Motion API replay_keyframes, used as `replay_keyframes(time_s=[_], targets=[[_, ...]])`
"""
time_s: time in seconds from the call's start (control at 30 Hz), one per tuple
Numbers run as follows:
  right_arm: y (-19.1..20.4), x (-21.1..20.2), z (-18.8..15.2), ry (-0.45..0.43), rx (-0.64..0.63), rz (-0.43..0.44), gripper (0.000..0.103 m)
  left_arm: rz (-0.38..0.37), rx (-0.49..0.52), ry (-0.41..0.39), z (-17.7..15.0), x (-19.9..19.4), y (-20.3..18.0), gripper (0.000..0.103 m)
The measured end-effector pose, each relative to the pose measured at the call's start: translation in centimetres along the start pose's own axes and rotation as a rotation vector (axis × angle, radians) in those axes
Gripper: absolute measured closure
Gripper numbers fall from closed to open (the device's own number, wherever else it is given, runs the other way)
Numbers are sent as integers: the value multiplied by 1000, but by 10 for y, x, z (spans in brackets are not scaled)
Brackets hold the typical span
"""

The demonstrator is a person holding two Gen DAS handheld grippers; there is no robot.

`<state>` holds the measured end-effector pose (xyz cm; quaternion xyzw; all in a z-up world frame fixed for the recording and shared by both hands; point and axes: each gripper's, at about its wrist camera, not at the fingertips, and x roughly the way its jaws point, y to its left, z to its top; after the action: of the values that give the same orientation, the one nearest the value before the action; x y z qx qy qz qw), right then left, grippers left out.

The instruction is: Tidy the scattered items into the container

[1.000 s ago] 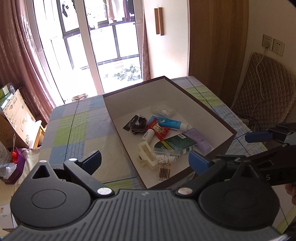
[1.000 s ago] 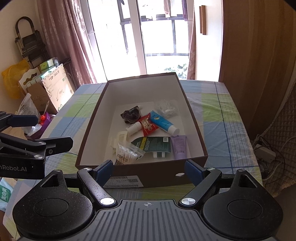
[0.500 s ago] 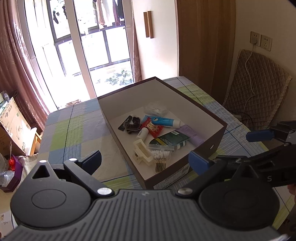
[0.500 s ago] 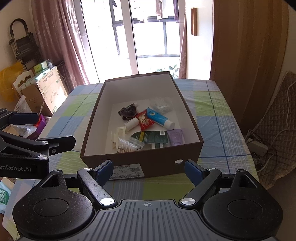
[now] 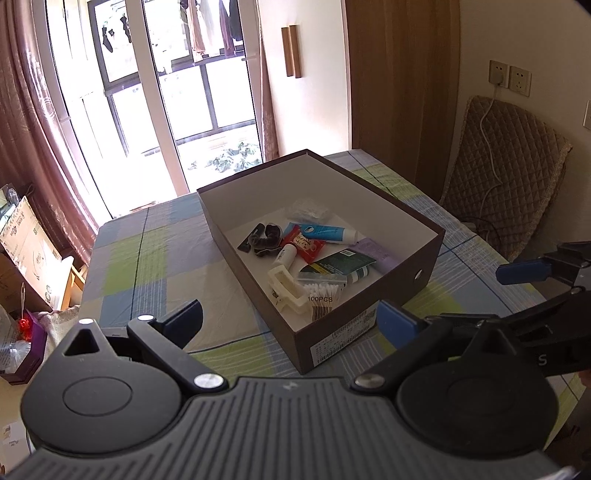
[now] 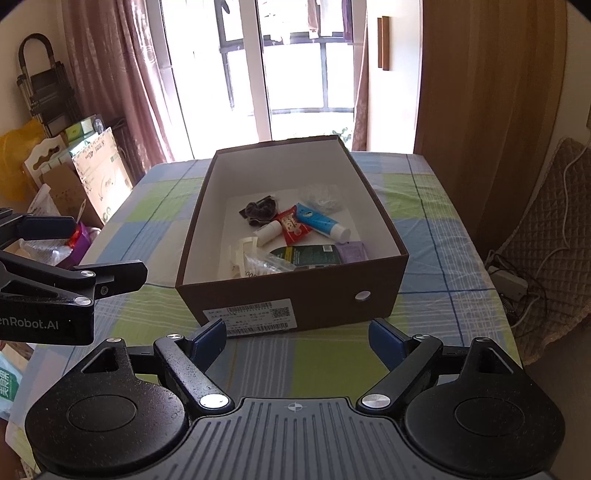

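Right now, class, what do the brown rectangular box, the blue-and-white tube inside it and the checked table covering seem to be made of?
The brown rectangular box: probably cardboard, matte, with thin straight walls, a white lining and a printed label. The blue-and-white tube: likely soft plastic, slightly glossy, with a white cap. The checked table covering: woven cloth, matte, showing creases.

A lived-in home, pink curtains [image 6: 110, 74] beside a tall balcony door [image 5: 177, 110] with laundry [image 5: 210, 26] hung outside, checked cloth over the bench [image 5: 155, 258], quilted chair [image 5: 502, 184] under wall sockets [image 5: 509, 77], cardboard boxes [image 6: 99, 173] and a folded stepladder [image 6: 40, 92] stacked in a corner.
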<state>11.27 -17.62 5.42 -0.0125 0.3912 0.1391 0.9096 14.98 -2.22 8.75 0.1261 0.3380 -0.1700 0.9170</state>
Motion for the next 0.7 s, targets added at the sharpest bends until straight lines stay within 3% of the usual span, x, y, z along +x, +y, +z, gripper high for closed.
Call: replay_keyframes(time_s=[0.7], targets=[[14,-12,-21,0,-12,-4,13,16,2,8,-20,-20,-1,4]])
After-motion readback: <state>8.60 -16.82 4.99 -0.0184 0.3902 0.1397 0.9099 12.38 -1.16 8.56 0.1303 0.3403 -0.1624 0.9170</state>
